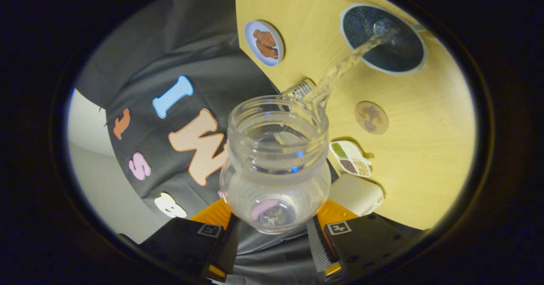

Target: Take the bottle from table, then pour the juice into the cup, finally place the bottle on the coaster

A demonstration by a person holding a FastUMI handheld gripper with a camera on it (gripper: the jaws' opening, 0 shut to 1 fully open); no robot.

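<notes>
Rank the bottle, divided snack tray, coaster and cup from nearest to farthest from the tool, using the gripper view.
1. bottle: clamped in the tool, tipped and pouring.
2. divided snack tray: just beyond the right finger.
3. coaster: farther out on the table.
4. cup: farthest, catching the stream.

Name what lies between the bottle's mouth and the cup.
In the gripper view, a clear stream of liquid arcs from the bottle into the cup, over bare table.

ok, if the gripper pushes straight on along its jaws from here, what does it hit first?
The bottle: it already sits clamped between the jaws of the gripper, tilted and pouring into the cup. Past its mouth the line seems to reach the table near the coaster, though depth is unclear.
</notes>
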